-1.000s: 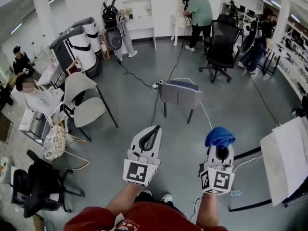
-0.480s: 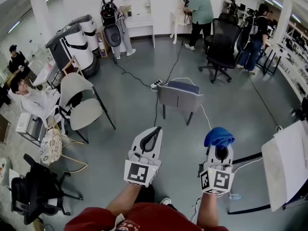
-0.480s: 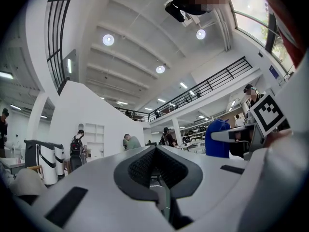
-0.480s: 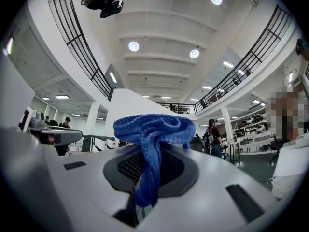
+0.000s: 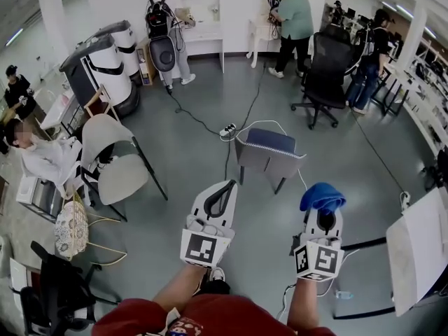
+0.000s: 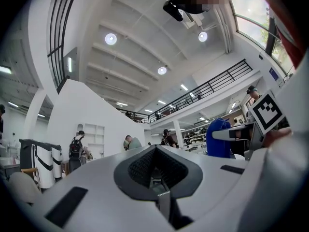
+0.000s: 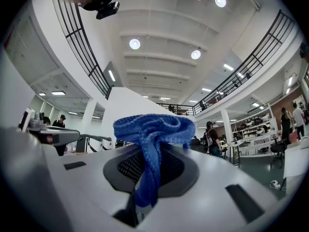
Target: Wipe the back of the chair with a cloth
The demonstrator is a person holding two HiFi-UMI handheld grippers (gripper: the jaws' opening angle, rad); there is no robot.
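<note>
A grey chair (image 5: 269,151) with a dark blue seat stands on the floor ahead, its backrest turned toward me. My right gripper (image 5: 323,200) is shut on a blue cloth (image 5: 322,197), bunched over its jaw tips; in the right gripper view the blue cloth (image 7: 152,134) hangs down between the closed jaws. My left gripper (image 5: 225,187) is shut with nothing in it and is held beside the right one. Both grippers sit well short of the chair and tilt upward, with ceiling filling their own views.
A beige chair (image 5: 115,152) stands at left beside a seated person (image 5: 45,156). A black office chair (image 5: 326,72) is at the back right. A cable and power strip (image 5: 228,128) lie behind the grey chair. A white table (image 5: 420,247) is at right. Several people stand far off.
I have stepped forward a little, so the grey chair sits slightly lower and nearer in the head view. Both grippers keep their pose, the cloth still held.
</note>
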